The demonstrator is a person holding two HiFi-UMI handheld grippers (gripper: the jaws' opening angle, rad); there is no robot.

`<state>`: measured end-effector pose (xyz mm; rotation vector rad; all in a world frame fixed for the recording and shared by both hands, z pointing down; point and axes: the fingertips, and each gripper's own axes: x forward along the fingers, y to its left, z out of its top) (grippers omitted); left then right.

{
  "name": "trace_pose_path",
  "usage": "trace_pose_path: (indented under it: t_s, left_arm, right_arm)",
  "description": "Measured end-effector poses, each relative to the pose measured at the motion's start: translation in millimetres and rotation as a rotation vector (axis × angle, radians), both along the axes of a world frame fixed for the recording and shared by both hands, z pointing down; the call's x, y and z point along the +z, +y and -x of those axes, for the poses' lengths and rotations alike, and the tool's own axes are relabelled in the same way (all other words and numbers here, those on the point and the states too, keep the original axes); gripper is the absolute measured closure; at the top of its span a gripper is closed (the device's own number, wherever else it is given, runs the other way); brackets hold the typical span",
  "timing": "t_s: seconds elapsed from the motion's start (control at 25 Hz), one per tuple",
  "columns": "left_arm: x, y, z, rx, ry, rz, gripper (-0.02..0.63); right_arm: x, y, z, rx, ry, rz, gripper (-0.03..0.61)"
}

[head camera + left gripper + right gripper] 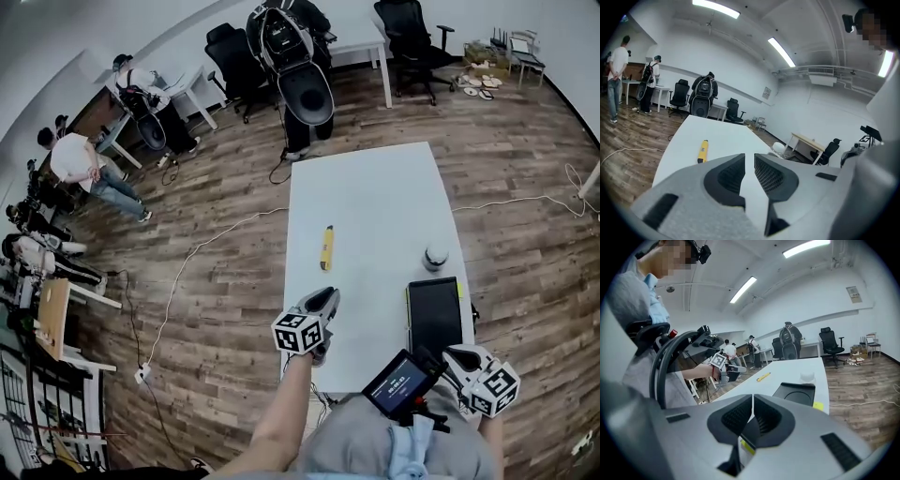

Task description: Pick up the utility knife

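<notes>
The yellow utility knife (325,247) lies lengthwise near the middle of the white table (375,197). My left gripper (327,299) hovers over the table's near left edge, a short way in front of the knife, and is shut with nothing between the jaws. Seen from the left gripper (749,155), the knife (702,151) lies ahead and to the left on the tabletop. My right gripper (461,360) stays low at the near right corner, shut and holding nothing. Looking along the right gripper (753,397), the knife (763,377) shows far off.
A black tray (435,314) sits at the table's near right, with a small white round object (435,257) just beyond it. A device with a screen (401,382) hangs at the person's waist. Office chairs (305,89), desks, people and floor cables surround the table.
</notes>
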<state>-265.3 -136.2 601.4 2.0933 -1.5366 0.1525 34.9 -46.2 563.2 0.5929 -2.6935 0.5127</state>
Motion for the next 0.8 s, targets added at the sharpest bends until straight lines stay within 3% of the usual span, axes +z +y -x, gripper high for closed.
trace_pose_path:
  t_s: [0.48,0.8]
  left_arm:
    - [30.9,-27.0,29.1,-0.069,-0.1,0.09,0.557]
    - [50.2,-40.4,50.3,-0.086,-0.174,0.16,0.508]
  right_arm:
    - [5.5,-10.9,-9.8,0.019,0.002,0.013,0.548]
    - [10.4,-13.6,-16.4,0.043,0.002,0.032,0.548]
